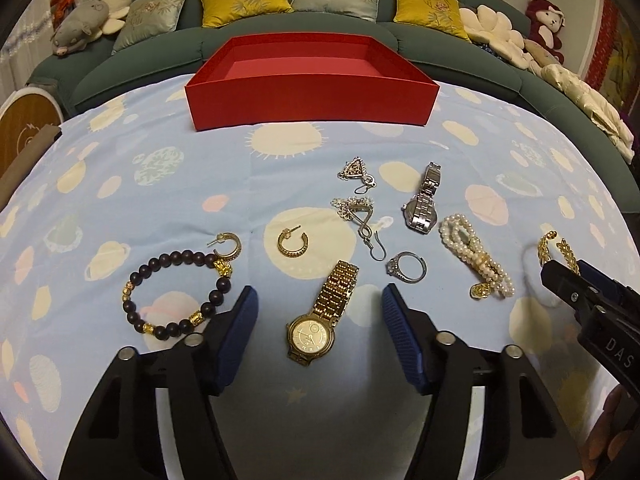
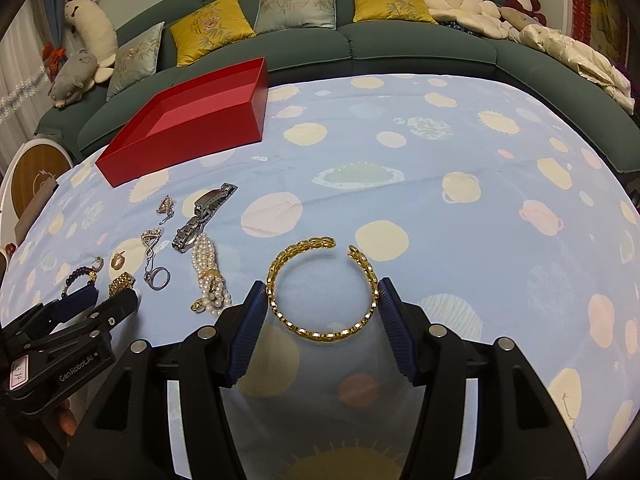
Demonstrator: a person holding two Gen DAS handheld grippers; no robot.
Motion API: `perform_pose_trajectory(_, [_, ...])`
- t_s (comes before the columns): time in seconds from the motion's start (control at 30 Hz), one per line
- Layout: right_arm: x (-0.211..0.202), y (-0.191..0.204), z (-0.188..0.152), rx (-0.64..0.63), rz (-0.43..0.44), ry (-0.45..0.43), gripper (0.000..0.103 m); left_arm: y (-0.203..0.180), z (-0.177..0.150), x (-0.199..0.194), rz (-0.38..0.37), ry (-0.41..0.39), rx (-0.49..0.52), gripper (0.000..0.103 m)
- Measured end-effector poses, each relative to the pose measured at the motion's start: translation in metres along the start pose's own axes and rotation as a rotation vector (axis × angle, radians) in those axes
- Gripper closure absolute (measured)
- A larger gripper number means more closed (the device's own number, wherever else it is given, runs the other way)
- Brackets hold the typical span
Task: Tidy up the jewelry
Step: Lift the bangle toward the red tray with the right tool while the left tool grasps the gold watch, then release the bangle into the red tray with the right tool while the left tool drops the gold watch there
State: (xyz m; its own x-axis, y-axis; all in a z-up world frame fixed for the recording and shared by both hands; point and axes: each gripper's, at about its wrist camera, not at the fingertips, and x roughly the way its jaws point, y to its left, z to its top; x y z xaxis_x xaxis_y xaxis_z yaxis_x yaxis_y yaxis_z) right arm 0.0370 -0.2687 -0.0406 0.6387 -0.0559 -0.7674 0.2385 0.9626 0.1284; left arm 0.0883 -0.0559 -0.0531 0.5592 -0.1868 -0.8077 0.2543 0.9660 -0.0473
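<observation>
- The right claw has both blue pads against the outer sides of the gold bangle, which lies flat on the tabletop; whether the pads are truly pressing I cannot tell for sure, but they look to be in contact.
- The gold bangle is an open cuff of linked, leaf-like segments, its gap turned away from the claw.
- Beyond the bangle and to its right the planet-print cloth is bare as far as the tabletop's far edge, where the green sofa begins.
- The left claw stands half open over the gold watch, pads apart from it on both sides, touching nothing.
- The gold watch lies flat, round pale dial nearest the claw, link band running away from it.
- Left of the gold watch lies a dark bead bracelet with gold spacers; two gold hoop earrings lie beyond the watch.
- Right of the gold watch are a silver ring, two silver drop earrings, a steel watch and a pearl bracelet.
- The red box stands open at the far edge, beyond the gold watch; what shows of its inside is empty.
</observation>
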Motion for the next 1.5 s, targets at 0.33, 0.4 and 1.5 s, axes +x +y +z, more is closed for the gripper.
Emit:
perform_pose_trajectory(0.33, [-0.005,-0.003,0.002,0.001,0.005,-0.014,0.048,0.000,-0.001,-0.005,-0.055,0.002,0.018,0.094])
perform_pose_trajectory(0.4, [-0.007,-0.002,0.003,0.000,0.009,-0.018,0.048,0.001,-0.002,-0.008,-0.068,0.003,0.016,0.094])
perform_pose_trajectory(1.5, [0.003,0.105,0.173,-0.135,0.211,-0.113,0.048,0.070,0.183,-0.066,-0.051,-0.270,-0.041,0.094])
